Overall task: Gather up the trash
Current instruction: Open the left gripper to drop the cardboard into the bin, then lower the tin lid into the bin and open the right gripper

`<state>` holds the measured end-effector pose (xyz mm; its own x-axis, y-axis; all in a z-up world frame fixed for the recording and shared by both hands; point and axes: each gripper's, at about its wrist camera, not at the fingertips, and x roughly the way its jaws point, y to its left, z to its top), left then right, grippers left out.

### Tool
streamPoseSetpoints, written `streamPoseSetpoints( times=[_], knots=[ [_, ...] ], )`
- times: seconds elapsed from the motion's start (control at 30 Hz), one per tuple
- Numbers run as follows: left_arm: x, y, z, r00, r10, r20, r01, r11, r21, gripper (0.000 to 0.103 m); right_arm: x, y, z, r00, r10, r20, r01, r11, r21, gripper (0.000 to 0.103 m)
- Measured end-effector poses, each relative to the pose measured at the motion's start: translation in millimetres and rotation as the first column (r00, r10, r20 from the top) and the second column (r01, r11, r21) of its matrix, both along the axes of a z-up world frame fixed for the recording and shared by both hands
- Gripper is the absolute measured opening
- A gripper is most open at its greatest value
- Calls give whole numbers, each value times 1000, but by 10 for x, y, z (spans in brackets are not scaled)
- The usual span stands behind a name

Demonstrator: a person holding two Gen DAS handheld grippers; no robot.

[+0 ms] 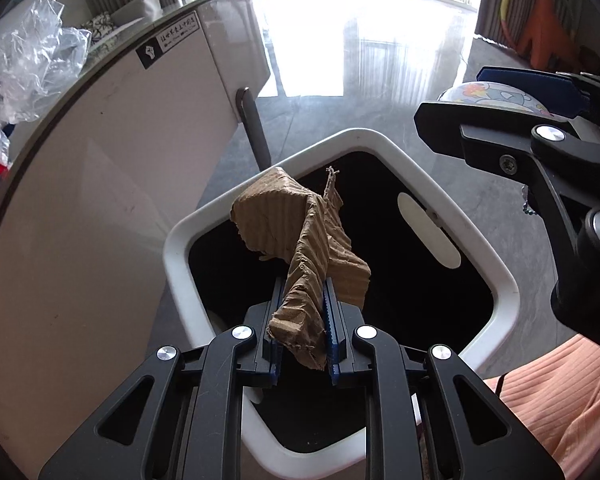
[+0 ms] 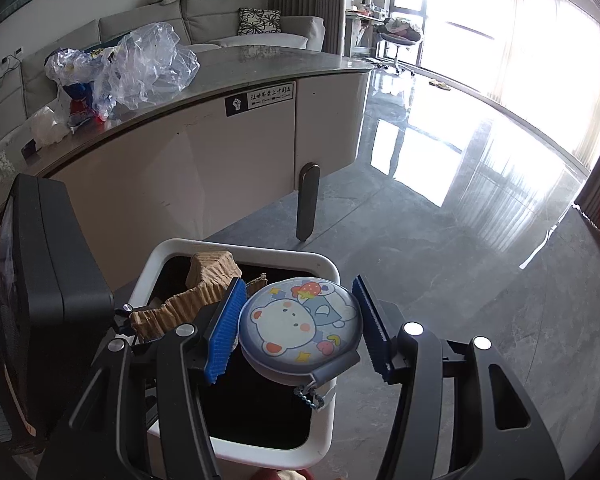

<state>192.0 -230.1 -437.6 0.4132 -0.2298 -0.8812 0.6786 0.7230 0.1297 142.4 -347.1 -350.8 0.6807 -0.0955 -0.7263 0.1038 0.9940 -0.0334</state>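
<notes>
Left fingers (image 1: pixel 300 322) I have clamped on crumpled cardboard (image 1: pixel 300 236) | right gripper (image 2: pixel 300 326) pinching my round cartoon tin (image 2: pixel 300 326) | both above white bin (image 1: pixel 480 248)

sofa (image 2: pixel 204 28) | patterned cushion (image 2: pixel 259 21) | hoop (image 1: pixel 514 4) | grey floor (image 2: pixel 440 240)

bin (image 1: pixel 496 264) interior lost in darkness, table (image 1: pixel 80 208) sticker text illegible

Light: I see harsh daylight from the windows (image 2: pixel 512 40) | Glare: floor (image 2: pixel 440 152) blown white | Bin (image 1: pixel 380 240) interior black | Edges: fisheye-bent, vignetted | Focus: sharp
</notes>
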Motion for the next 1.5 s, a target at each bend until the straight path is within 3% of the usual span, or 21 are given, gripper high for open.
streamPoseSetpoints(
  times=[0.17, 0.23, 0.27, 0.3, 0.37, 0.5, 0.73, 1.03, 1.23, 1.5],
  knots=[
    [12, -2, -12, 1000, -30, -4, 30, 999, -15, 22, 27, 16, -32, 1000, 10, -14, -10, 1000, -12, 56],
    [36, -12, -31, 998, -53, -39, 52, 998, -37, 35, 40, 25, -57, 1000, 10, -24, -11, 1000, -27, 56],
    [49, -10, -45, 997, -54, -60, 51, 997, -49, 52, 59, 40, -68, 1000, 9, -28, -10, 999, -33, 56],
    [69, -15, -65, 995, -54, -85, 49, 997, -55, 80, 63, 40, -81, 999, 9, -32, -10, 999, -37, 56],
    [89, -12, -79, 994, -41, -101, 35, 997, -65, 92, 66, 34, -96, 999, 5, -36, -6, 999, -42, 56],
    [58, -74, -102, 995, -65, -69, 64, 998, -19, 92, 75, 22, -105, 999, -1, -39, 0, 999, -38, 56],
    [-5, 39, 40, 996, -89, -15, 89, 996, -4, 92, 71, 56, -81, 1000, 3, -25, -3, 999, -35, 56],
    [110, 546, 363, 997, 0, 75, 0, 1000, -6, 92, 181, 208, -57, 998, 54, -19, -54, 999, -3, 56],
    [267, 740, 513, 993, 48, 105, -44, 998, -37, 92, 292, 437, -221, 989, 139, -40, -140, 990, -23, 56],
    [105, 942, 677, 991, 64, 116, -58, 997, -57, 92, 472, 604, -584, 967, 209, -143, -214, 977, -21, 56]
  ],
)
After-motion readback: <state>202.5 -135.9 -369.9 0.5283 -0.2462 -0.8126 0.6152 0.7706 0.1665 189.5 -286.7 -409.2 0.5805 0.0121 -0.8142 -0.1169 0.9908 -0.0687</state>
